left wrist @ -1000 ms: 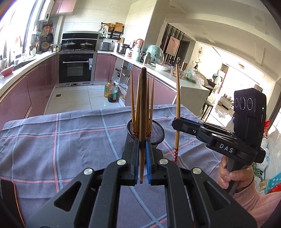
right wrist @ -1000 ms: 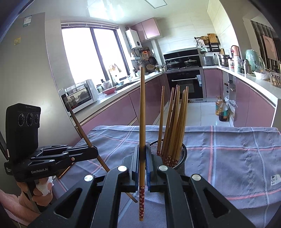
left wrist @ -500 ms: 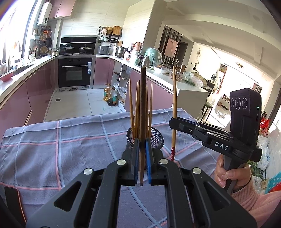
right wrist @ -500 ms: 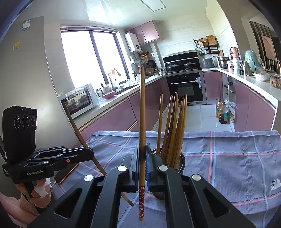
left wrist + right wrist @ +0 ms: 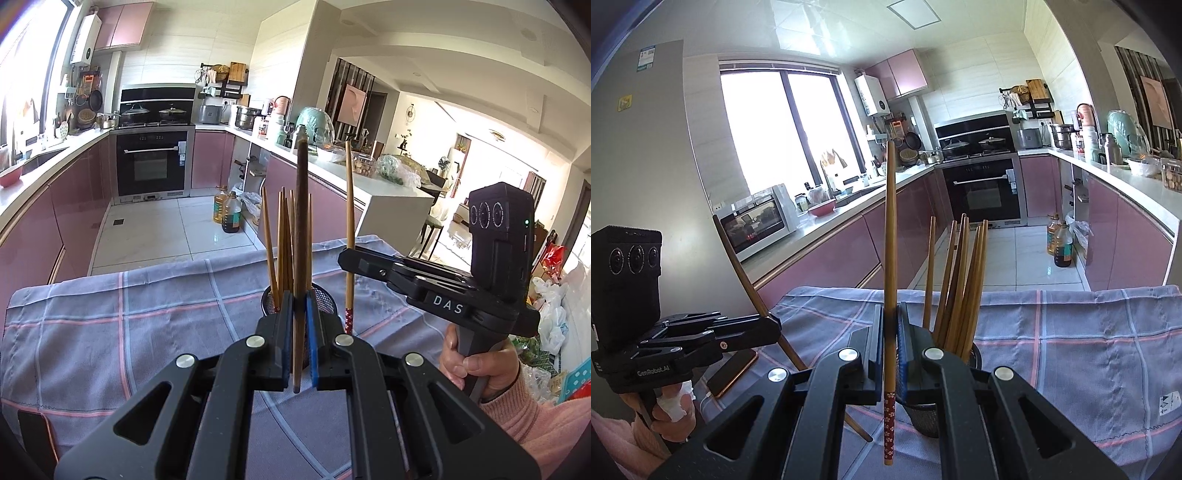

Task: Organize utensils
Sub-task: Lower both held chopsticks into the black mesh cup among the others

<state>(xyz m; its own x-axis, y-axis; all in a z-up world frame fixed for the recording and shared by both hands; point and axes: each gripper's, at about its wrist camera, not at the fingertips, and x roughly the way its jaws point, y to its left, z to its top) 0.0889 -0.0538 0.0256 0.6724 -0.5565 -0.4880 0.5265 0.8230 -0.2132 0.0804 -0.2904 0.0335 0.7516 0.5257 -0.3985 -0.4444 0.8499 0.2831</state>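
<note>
A black mesh holder [image 5: 325,300] stands on the checked cloth with several wooden chopsticks [image 5: 281,240] upright in it; it also shows in the right wrist view [image 5: 925,415]. My left gripper [image 5: 300,306] is shut on a dark brown chopstick [image 5: 302,206], held upright just in front of the holder. My right gripper [image 5: 891,325] is shut on a light chopstick with a red flowered end [image 5: 889,424], upright, left of the holder's chopsticks [image 5: 960,280]. From the left wrist view the right gripper [image 5: 351,258] holds its chopstick [image 5: 349,206] just right of the holder.
A grey-blue checked cloth [image 5: 129,325] covers the table. A phone [image 5: 733,373] lies on it near the left gripper [image 5: 768,328]. Kitchen counters, an oven [image 5: 151,166] and oil bottles [image 5: 226,214] on the floor lie beyond the table's far edge.
Both grippers have risen and tilted a little, each still holding its chopstick. The holder sits lower and nearer in both views.
</note>
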